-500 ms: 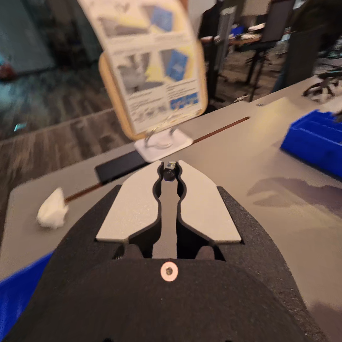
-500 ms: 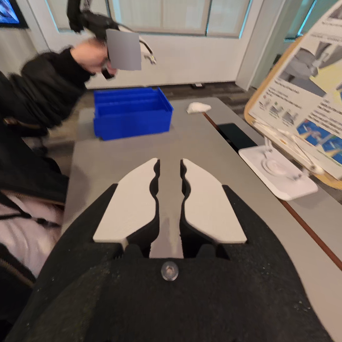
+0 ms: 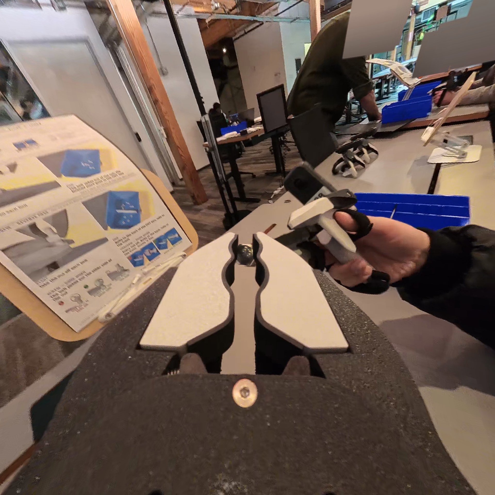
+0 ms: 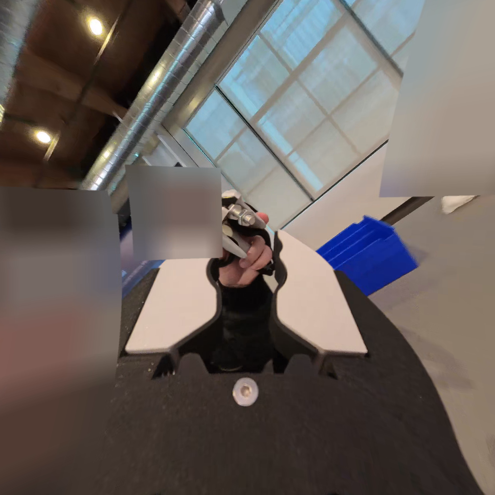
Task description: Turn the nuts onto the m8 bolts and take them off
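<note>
Clamping a silver bolt (image 3: pixel 245 254) between both pads near the tips – left gripper (image 3: pixel 245 250), raised above the grey table (image 3: pixel 401 302). Carrying a nut (image 4: pixel 242 214) on its thread, as seen from the right wrist view. Standing apart with nothing between the fingers – right gripper (image 4: pixel 247 250), held in a hand (image 3: pixel 385 254) above the table's far edge. Sitting near that far edge: a blue bin (image 3: pixel 417 209). Leaning at the left edge: an instruction board (image 3: pixel 80 214).
</note>
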### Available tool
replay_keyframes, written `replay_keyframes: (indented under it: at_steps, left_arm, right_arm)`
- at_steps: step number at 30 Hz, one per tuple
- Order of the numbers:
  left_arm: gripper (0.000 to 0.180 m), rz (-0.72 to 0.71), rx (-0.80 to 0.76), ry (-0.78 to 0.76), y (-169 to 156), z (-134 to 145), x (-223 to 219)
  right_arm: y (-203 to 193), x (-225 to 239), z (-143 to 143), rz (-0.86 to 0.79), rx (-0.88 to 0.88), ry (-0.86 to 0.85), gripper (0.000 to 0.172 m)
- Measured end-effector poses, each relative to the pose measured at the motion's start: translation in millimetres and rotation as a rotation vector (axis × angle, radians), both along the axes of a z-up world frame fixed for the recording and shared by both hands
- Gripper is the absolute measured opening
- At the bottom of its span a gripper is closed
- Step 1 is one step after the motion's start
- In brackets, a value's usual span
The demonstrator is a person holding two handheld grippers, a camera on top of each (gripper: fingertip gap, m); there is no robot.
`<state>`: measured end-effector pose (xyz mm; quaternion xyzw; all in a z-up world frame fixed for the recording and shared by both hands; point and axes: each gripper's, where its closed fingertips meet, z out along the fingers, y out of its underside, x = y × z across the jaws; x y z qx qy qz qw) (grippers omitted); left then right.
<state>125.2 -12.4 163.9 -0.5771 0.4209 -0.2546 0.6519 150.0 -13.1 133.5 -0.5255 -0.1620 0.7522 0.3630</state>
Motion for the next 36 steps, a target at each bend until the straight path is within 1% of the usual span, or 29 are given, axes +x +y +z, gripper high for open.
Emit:
replay_keyframes:
  at_steps: [2, 3, 5, 6, 7, 8, 9, 11, 13, 14, 15, 18, 19, 21, 23, 25, 28, 30, 32, 34, 36]
  left_arm:
    - [0.007, 0.014, 0.019, 0.017, -2.3, -0.9, 2.1]
    - [0.0, 0.014, 0.029, 0.01, -3.6, 0.3, 3.3]
    - [0.0, 0.012, 0.027, -0.002, -3.9, 1.7, 5.5]
    - [0.0, 0.006, 0.022, 0.002, -3.5, 0.5, 7.3]
    - [0.0, 0.007, 0.015, 0.021, -1.1, -3.9, 8.8]
    - [0.0, 0.022, 0.002, 0.057, 4.4, -13.0, 9.2]
    - [0.0, 0.048, -0.01, 0.084, 12.5, -25.1, 7.9]
    - [0.0, 0.099, -0.075, 0.116, 26.2, -61.3, 1.0]
    - [0.0, 0.141, -0.124, 0.117, 29.4, -97.6, -10.9]
    - [0.0, 0.188, -0.118, 0.104, 32.0, -109.0, -21.6]
    - [0.0, 0.255, -0.094, 0.065, 36.2, -113.9, -36.2]
    - [0.0, 0.281, -0.1, -0.095, 38.4, -120.1, -63.6]
    - [0.0, 0.3, -0.093, -0.129, 43.6, -123.8, -74.5]
    - [0.0, 0.303, -0.16, -0.147, 50.9, -132.5, -87.1]
    - [0.0, 0.268, -0.12, -0.157, 46.8, -117.4, -90.5]
    - [0.0, 0.277, -0.065, -0.134, 47.0, -101.5, -94.4]
    - [0.0, 0.216, -0.077, -0.138, 40.1, -85.1, -87.4]
    - [0.0, 0.186, -0.082, -0.151, 28.8, -73.8, -84.7]
    - [0.0, 0.179, -0.052, -0.13, 13.6, -59.7, -87.9]
    - [0.0, 0.187, -0.016, -0.098, -2.0, -45.6, -98.3]
    - [0.0, 0.194, -0.021, -0.059, -16.4, -38.1, -113.7]
  right_arm:
    - [1.5, -6.8, 0.8, 0.036, -0.088, 0.065, 0.039]
    - [1.8, -11.6, 0.5, 0.058, -0.119, 0.087, 0.041]
    - [-1.5, -23.6, -1.7, 0.123, -0.183, 0.124, 0.041]
    - [-4.2, -28.3, -3.7, 0.158, -0.207, 0.142, 0.04]
    - [-5.0, -30.6, -8.2, 0.169, -0.215, 0.144, 0.035]
    - [-1.5, -30.5, -17.3, 0.137, -0.211, 0.118, 0.028]
    - [5.1, -28.0, -31.2, 0.078, -0.199, 0.059, 0.028]
    - [21.1, -14.5, -62.0, -0.067, -0.14, -0.086, 0.028]
    - [34.2, 2.4, -85.3, -0.186, -0.104, -0.172, 0.026]
    - [36.9, 7.5, -93.2, -0.204, -0.104, -0.19, 0.026]
    - [38.2, 10.4, -97.2, -0.208, -0.105, -0.185, 0.026]
    - [40.0, 8.2, -103.6, -0.18, -0.1, -0.171, 0.026]
    - [39.9, 6.1, -105.7, -0.169, -0.102, -0.172, 0.024]
    - [37.1, 1.0, -108.3, -0.151, -0.094, -0.186, 0.022]
    - [33.5, -4.1, -109.8, -0.141, -0.066, -0.217, 0.022]
    - [30.8, -8.4, -110.2, -0.139, -0.037, -0.246, 0.022]
    - [24.0, -16.6, -110.8, -0.109, -0.006, -0.272, 0.022]
    - [17.1, -24.9, -114.4, -0.078, 0.028, -0.309, 0.022]
    - [4.6, -37.6, -118.7, -0.016, 0.09, -0.357, 0.023]
    - [-9.6, -52.1, -126.7, 0.052, 0.155, -0.429, 0.023]
    - [-19.1, -63.9, -134.6, 0.09, 0.199, -0.488, 0.026]
